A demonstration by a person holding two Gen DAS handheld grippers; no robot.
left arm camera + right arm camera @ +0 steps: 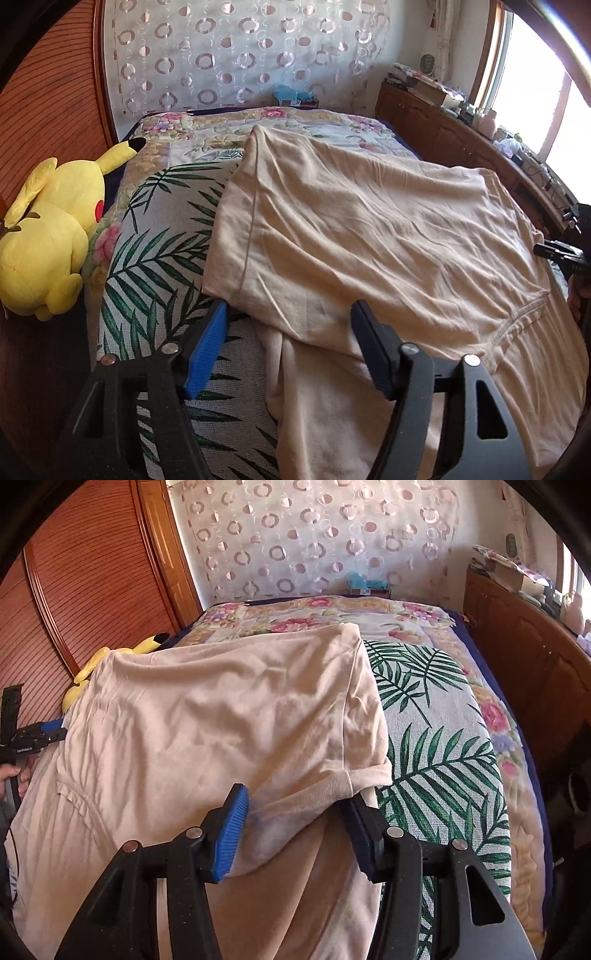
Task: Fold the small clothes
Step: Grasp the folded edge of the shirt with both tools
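Observation:
A beige T-shirt (369,229) lies spread on the bed, its upper part folded over toward me. In the left wrist view my left gripper (290,314) straddles the folded shirt's near left corner, jaws wide, the pads not visibly pressing the cloth. In the right wrist view the shirt (221,709) fills the left half. My right gripper (295,801) stands around the sleeve hem (365,775), jaws apart, with cloth loose between them. Each gripper also shows at the other view's edge: the right gripper (554,251) and the left gripper (48,731).
The shirt rests on a palm-leaf mat (159,258) over a floral bedspread (491,716). A yellow plush toy (48,236) lies at the bed's left edge by a slatted wooden door (92,590). A cluttered wooden cabinet (443,129) runs along the right under a window.

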